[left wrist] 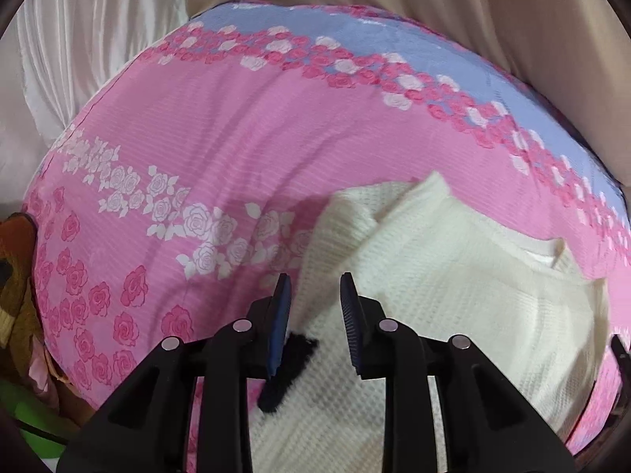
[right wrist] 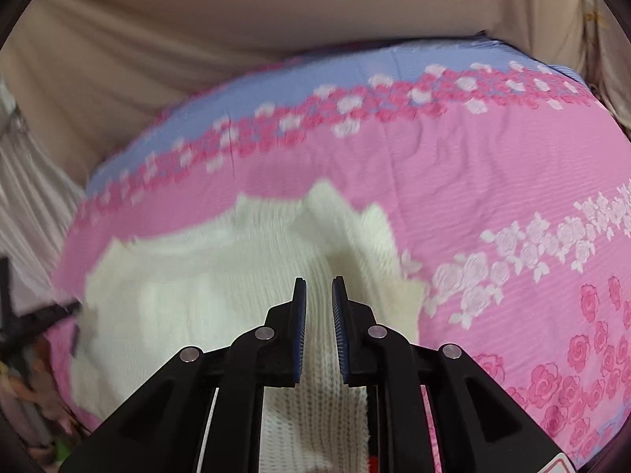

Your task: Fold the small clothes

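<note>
A cream waffle-knit garment (left wrist: 453, 276) lies partly folded on the pink rose-print bed cover (left wrist: 197, 138). It has a small black patch (left wrist: 286, 370) near its left edge. My left gripper (left wrist: 315, 280) is open, with its fingers astride the garment's left edge just above the cloth. In the right wrist view the same garment (right wrist: 189, 295) is blurred. My right gripper (right wrist: 318, 282) has its jaws a narrow gap apart with a raised fold of the knit running between them. I cannot tell whether they pinch it.
The bed cover (right wrist: 493, 177) has a blue band (left wrist: 355, 35) along the far side. Beige fabric (right wrist: 236, 19) rises behind the bed and white curtains (left wrist: 79, 39) hang at the left. Brown and green items (left wrist: 15, 295) lie off the bed's left edge.
</note>
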### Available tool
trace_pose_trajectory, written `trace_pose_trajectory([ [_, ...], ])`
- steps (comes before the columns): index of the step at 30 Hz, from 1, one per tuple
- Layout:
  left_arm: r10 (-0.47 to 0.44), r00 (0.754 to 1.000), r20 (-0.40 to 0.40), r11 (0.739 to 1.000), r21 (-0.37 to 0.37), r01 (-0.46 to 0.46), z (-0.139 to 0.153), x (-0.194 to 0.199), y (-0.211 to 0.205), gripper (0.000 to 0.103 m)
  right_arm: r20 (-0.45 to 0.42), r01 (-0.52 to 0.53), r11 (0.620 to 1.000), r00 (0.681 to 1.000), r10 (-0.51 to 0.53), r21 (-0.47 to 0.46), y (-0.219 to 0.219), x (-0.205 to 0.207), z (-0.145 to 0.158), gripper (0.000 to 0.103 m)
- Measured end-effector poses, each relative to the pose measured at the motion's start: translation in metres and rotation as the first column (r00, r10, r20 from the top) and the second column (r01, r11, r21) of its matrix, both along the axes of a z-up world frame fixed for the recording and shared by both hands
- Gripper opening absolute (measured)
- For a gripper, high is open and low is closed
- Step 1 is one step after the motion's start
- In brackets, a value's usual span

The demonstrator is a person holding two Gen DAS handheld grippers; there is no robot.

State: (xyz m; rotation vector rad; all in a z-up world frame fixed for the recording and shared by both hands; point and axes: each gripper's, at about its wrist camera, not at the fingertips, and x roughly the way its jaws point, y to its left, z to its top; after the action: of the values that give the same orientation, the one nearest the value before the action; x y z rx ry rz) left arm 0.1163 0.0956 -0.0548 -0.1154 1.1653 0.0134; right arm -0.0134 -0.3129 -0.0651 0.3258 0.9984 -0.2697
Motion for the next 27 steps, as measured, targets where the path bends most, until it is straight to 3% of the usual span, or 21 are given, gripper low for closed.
trace_pose_trajectory([
  [2,-0.041,0.999,0.019,0.999,0.027,0.040,0.005,-0.006,-0.014,0.025,-0.091,0.000,1.000,0.996,0.000,0.003,0.003,0.009,-0.028,0.014],
  [3,-0.058,0.998,0.018,0.998,0.037,0.058,0.006,-0.007,-0.019,0.025,-0.087,0.017,1.000,0.996,-0.016,0.009,0.004,0.010,-0.029,0.015],
  [5,-0.079,0.997,0.001,0.996,0.037,0.079,0.005,-0.010,-0.027,0.025,-0.045,-0.003,1.000,0.999,0.003,0.014,0.015,0.008,-0.010,0.015],
  [7,-0.083,0.997,0.002,0.996,0.037,0.083,0.007,-0.013,-0.030,0.026,-0.004,-0.086,0.996,0.996,0.086,-0.040,0.042,0.008,0.018,0.015],
  [9,-0.085,0.996,0.002,0.996,0.041,0.085,0.007,-0.017,-0.032,0.028,-0.002,-0.156,0.986,0.988,0.156,-0.057,0.064,0.011,0.027,0.016],
  [12,-0.084,0.996,-0.016,0.995,0.045,0.085,0.002,-0.021,-0.031,0.029,-0.033,-0.244,0.970,0.969,0.244,-0.012,0.094,0.024,0.009,0.016],
  [15,-0.083,0.996,-0.025,0.995,0.055,0.084,0.000,-0.026,-0.030,0.029,-0.160,-0.304,0.953,0.941,0.298,-0.010,0.122,0.039,-0.034,0.017],
  [18,-0.075,0.997,-0.027,0.995,0.065,0.077,0.001,-0.031,-0.025,0.036,-0.108,-0.322,0.947,0.942,0.319,-0.011,0.138,0.033,-0.018,0.018],
  [21,-0.062,0.998,-0.014,0.994,0.089,0.063,0.002,-0.035,-0.018,0.037,-0.050,-0.367,0.930,0.929,0.366,-0.025,0.158,0.026,0.005,0.019],
  [25,-0.026,0.998,-0.050,0.995,0.090,0.030,-0.009,-0.034,-0.005,0.037,-0.167,-0.386,0.922,0.910,0.380,-0.002,0.168,0.049,-0.045,0.020],
  [27,-0.013,0.998,-0.058,0.994,0.109,0.019,-0.016,-0.034,0.000,0.038,-0.151,-0.379,0.925,0.915,0.375,-0.001,0.170,0.053,-0.038,0.022],
])
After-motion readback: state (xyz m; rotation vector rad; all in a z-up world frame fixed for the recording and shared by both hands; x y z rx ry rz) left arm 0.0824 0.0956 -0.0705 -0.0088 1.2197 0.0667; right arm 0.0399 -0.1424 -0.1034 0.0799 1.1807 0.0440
